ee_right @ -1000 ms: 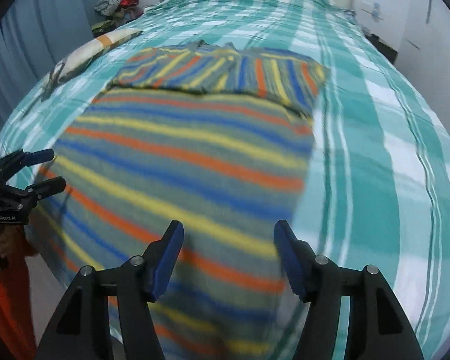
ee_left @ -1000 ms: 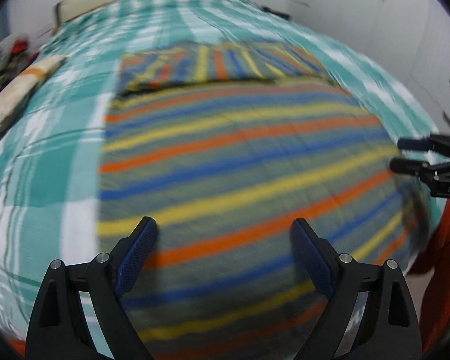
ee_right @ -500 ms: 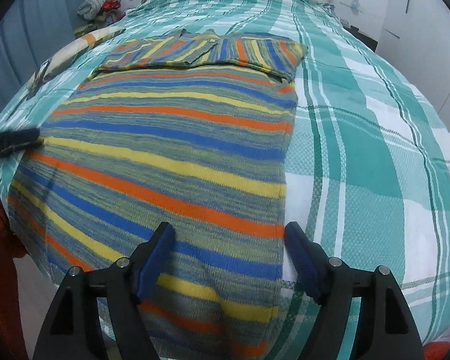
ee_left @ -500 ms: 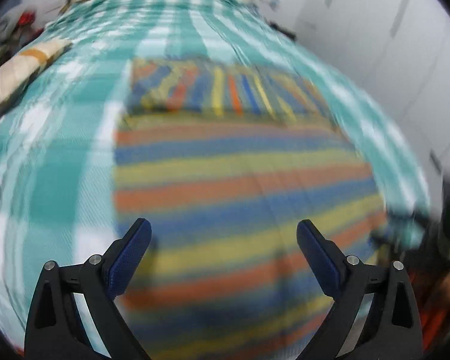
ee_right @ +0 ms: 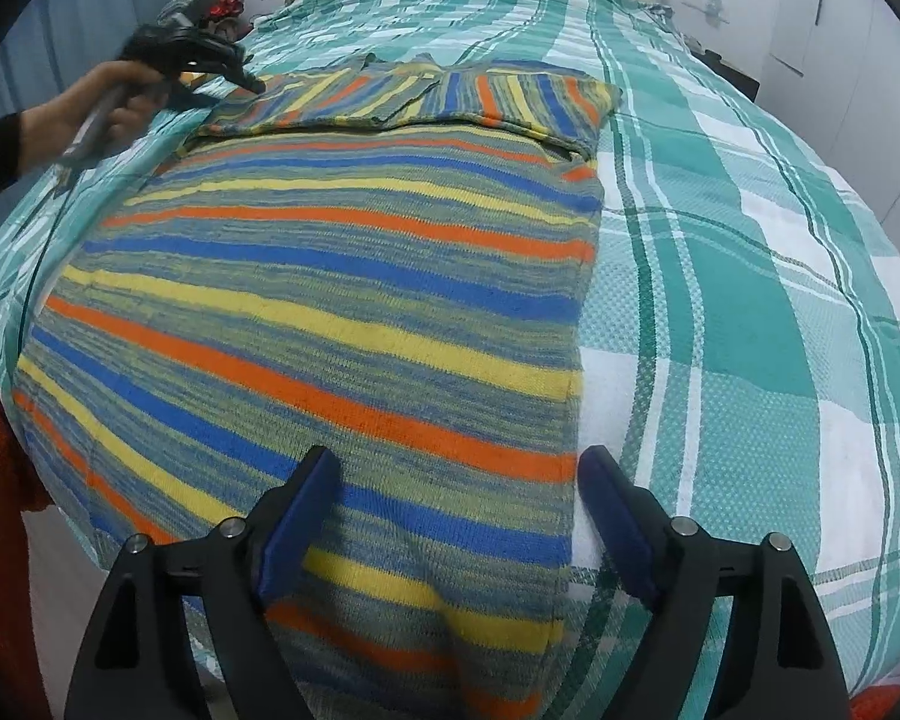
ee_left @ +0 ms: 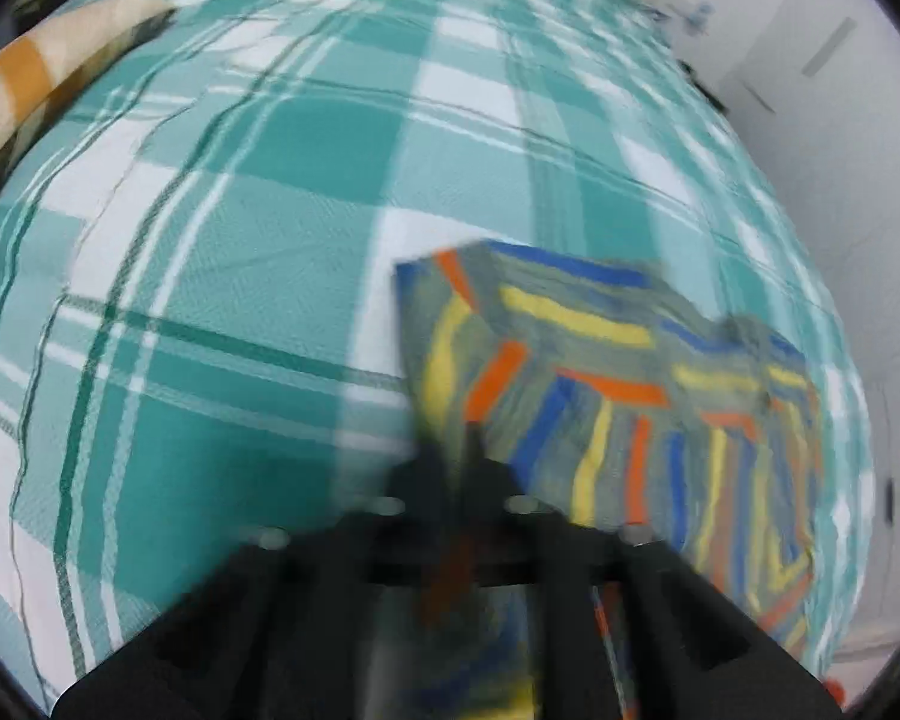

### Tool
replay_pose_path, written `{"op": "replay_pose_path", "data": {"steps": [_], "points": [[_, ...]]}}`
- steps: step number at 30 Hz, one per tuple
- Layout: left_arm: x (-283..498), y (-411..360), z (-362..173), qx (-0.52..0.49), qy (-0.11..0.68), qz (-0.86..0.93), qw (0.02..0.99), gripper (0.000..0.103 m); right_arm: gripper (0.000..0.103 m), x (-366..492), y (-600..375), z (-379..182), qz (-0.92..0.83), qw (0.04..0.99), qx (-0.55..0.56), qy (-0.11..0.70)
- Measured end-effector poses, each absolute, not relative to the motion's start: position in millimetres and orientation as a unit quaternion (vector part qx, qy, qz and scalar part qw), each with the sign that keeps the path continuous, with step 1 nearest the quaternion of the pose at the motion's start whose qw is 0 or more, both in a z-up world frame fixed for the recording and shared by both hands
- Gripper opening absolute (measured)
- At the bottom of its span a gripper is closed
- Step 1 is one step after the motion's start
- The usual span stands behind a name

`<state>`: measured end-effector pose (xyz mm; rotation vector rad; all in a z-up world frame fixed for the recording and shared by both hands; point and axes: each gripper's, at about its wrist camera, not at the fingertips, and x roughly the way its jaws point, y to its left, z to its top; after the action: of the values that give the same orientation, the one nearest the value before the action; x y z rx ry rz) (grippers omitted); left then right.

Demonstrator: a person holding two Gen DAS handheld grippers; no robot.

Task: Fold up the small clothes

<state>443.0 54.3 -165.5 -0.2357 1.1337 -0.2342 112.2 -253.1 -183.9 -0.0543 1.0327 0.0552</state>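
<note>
Green-and-white checked bed cover point(ee_right: 750, 312) fills both views and is the landmark. The striped knit sweater, grey with blue, yellow and orange bands point(ee_right: 330, 312), lies flat on the cover's left half, hem hanging over the near edge, sleeves folded across the top toward the headboard.

Left gripper point(ee_left: 450, 450) sits at the sweater's far-left shoulder corner; fingers look pinched nearly together on the knit edge, though blur makes the grip only probable. Right gripper point(ee_right: 459, 504) hovers above the hem, near the sweater's right edge, jaws spread wide, holding nothing.

Judgement: a shoulder-to-hem fold is starting. To do it well, bring the right gripper to the matching far-right shoulder, pinch both layers, lift evenly, keep the sleeves tucked, and land edges aligned on the hem.
</note>
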Motion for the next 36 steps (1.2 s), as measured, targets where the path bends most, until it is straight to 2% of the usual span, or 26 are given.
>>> {"op": "replay_pose_path", "data": {"steps": [3, 7, 9, 11, 13, 14, 18, 20, 24, 29, 36], "points": [[437, 55, -168, -0.110, 0.510, -0.082, 0.849, 0.004, 0.088, 114, -252, -186, 0.027, 0.869, -0.028, 0.493], [434, 51, -171, -0.097, 0.497, -0.060, 0.861, 0.012, 0.092, 116, -253, -188, 0.030, 0.869, -0.026, 0.493], [429, 54, -164, -0.100, 0.498, -0.056, 0.860, 0.026, 0.092, 116, -253, -188, 0.029, 0.869, -0.025, 0.492], [416, 56, -151, -0.084, 0.490, -0.048, 0.866, 0.066, 0.092, 115, -253, -186, 0.029, 0.870, -0.025, 0.492], [392, 55, -136, -0.068, 0.457, -0.074, 0.884, 0.083, 0.092, 114, -253, -185, 0.029, 0.870, -0.022, 0.491], [378, 52, -133, -0.053, 0.446, -0.083, 0.889, 0.086, 0.092, 113, -253, -185, 0.029, 0.870, -0.022, 0.491], [362, 38, -173, 0.067, 0.488, -0.044, 0.869, 0.081, 0.092, 113, -253, -185, 0.028, 0.870, -0.021, 0.491], [356, 49, -173, 0.046, 0.475, -0.045, 0.878, 0.085, 0.092, 113, -253, -185, 0.028, 0.870, -0.021, 0.492], [335, 61, -146, -0.007, 0.470, -0.039, 0.882, 0.084, 0.092, 112, -254, -182, 0.023, 0.871, -0.019, 0.491], [251, 60, -127, -0.003, 0.463, -0.075, 0.883, 0.087, 0.092, 103, -261, -161, 0.006, 0.890, -0.012, 0.456], [152, 59, -143, -0.013, 0.476, -0.080, 0.876, 0.089, 0.092, 98, -278, -146, -0.029, 0.901, 0.013, 0.433]]}}
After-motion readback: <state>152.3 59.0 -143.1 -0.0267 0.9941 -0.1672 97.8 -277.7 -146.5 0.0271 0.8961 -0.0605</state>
